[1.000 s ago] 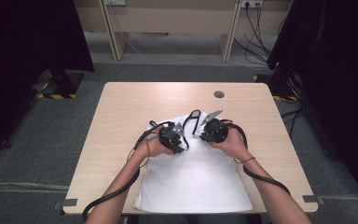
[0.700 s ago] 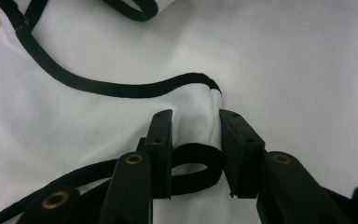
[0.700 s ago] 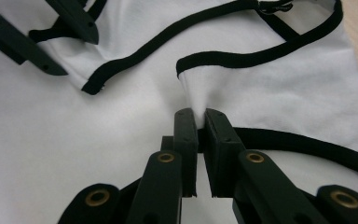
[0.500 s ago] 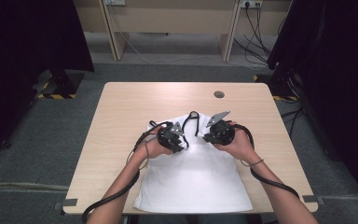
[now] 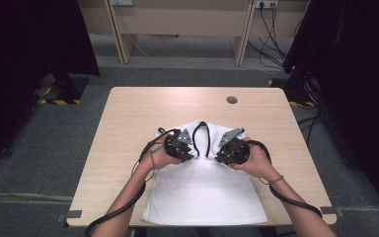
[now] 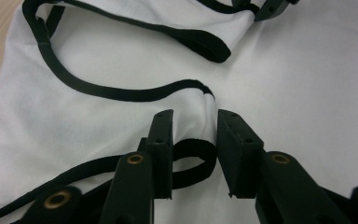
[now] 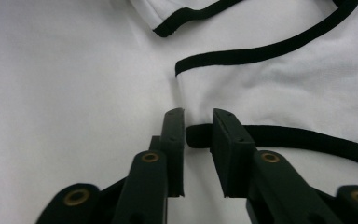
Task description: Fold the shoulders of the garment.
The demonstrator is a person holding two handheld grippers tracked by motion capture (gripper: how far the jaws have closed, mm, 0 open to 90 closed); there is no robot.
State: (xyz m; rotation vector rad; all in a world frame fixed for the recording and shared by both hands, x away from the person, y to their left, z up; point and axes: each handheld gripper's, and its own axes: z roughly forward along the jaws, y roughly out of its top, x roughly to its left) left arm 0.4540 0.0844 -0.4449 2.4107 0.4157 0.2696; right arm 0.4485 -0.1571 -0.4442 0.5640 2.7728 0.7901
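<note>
One table (image 5: pixel 128 113); one white garment (image 5: pixel 205 197) with black trim lies flat on its near half. Two grippers work at the garment's far edge, angled toward each other. Left gripper (image 6: pixel 195 135) is pinched on a fold of trimmed edge. Right gripper (image 7: pixel 198 133) has just been opening, jaws parted, trim between them. No writing legible.

White top (image 5: pixel 205 190), black trim (image 6: pixel 121 93); black tongs; tan table (image 5: pixel 128 118)
</note>
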